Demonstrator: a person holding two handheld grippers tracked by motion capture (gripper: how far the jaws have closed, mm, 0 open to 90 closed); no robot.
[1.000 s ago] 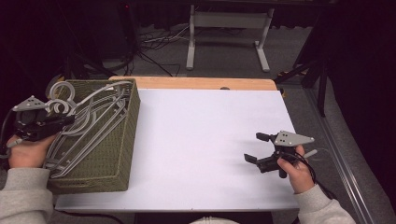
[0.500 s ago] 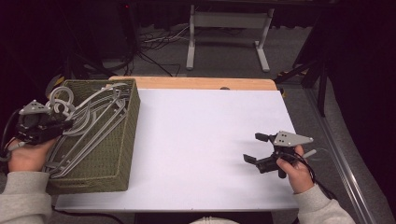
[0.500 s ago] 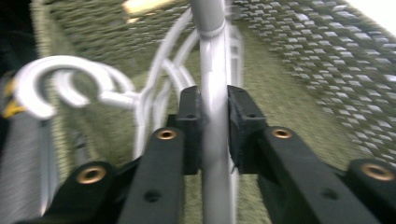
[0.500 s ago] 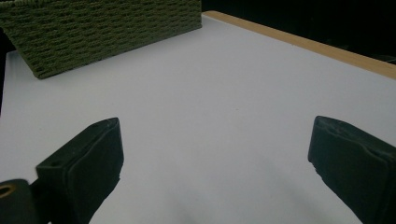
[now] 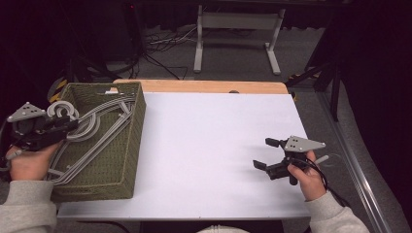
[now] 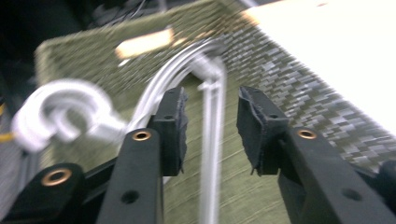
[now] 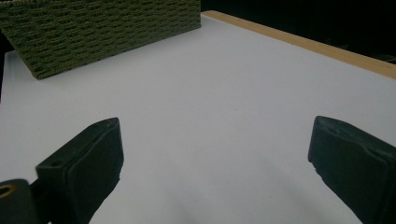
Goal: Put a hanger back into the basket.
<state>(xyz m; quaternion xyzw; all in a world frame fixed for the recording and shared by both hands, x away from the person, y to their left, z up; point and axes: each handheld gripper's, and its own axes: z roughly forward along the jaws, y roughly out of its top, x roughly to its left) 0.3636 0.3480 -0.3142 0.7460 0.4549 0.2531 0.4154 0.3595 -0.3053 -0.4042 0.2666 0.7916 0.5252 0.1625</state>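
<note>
High view: woven olive-green rectangular basket (image 5: 127, 145) at the left edge of the white table top (image 5: 218, 145), holding a bundle of pale grey plastic clothes hangers (image 5: 90, 141) laid lengthwise, hooks stacked over the far-left rim. Left gripper (image 5: 65, 125) poised over that rim just beside the hooks, jaws having just been opening. Right gripper (image 5: 266, 154) well apart, low over bare table near the right edge, jaws spread wide with nothing in them — probably parked out of the way while the left hand works.

Left gripper view: blurred, looking along the basket. Black pads (image 6: 175, 126) parted a modest way, one thin grey hanger bar (image 6: 212, 140) seen in the gap between them, neither pad pressing it — a let-go or a narrow opening readied for a slim bar, hard to say which. Curled hooks (image 6: 65, 112) off to the left.

Right gripper view: two black pads (image 7: 88, 158) far apart over white surface, the basket's woven wall (image 7: 107, 28) across the table.
</note>
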